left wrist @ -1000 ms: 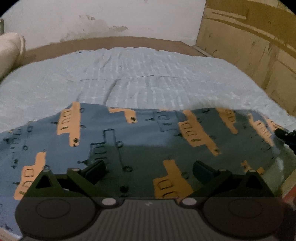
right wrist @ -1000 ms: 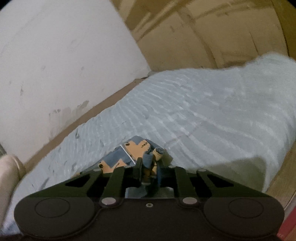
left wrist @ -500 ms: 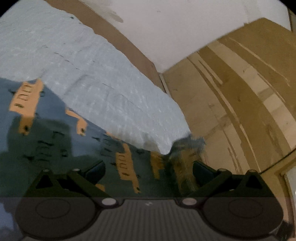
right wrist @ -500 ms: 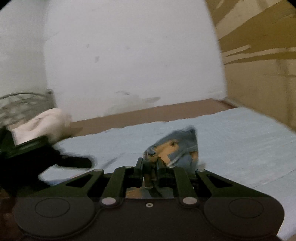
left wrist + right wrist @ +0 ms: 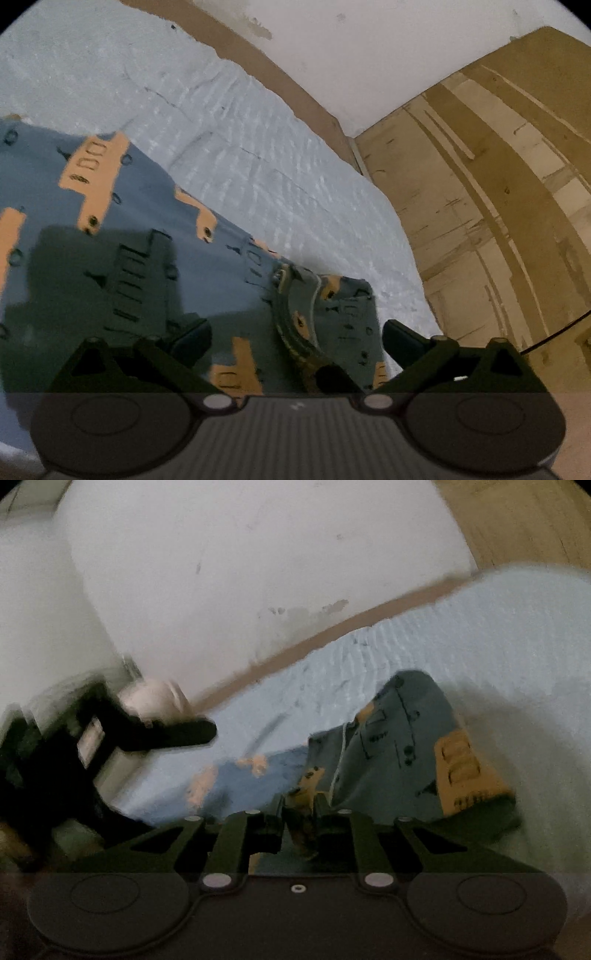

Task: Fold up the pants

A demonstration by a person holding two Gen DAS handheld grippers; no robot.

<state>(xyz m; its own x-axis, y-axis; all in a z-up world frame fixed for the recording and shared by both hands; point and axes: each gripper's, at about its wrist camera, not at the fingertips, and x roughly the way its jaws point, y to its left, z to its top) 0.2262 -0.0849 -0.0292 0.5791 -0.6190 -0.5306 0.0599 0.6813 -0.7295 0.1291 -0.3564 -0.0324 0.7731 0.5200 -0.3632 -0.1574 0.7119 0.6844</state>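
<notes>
- Left wrist view: the left gripper (image 5: 295,341) hangs over the pants (image 5: 155,236) with its jaws wide apart and nothing between them; the two fingertips (image 5: 192,334) sit on either side of the cloth below.
- Blue-grey pants with orange blocks and dark line prints lie spread on the bed (image 5: 258,155), which is covered by a pale blue quilted sheet.
- One end of the pants, showing a dark curved band (image 5: 291,332) along its edge, is turned over onto the rest of the cloth, near the bed's edge beside the plywood panel (image 5: 480,206).
- A dark rounded shape (image 5: 332,376) touches that turned end, just in front of the left gripper's body; what it is cannot be told from this view.
- Right wrist view: the right gripper (image 5: 297,808) has its jaws pressed together on a pinch of the pants (image 5: 399,753), holding the cloth raised so that it bunches and drapes in front of the fingers.
- Beyond the raised cloth, more of the pants lies flat on the sheet (image 5: 461,627), though this part is blurred.
- At the left edge of this view the left gripper (image 5: 173,733) appears as a blurred black shape over the bed.
- A white wall (image 5: 240,554) with scuff marks stands behind the bed's far edge.
</notes>
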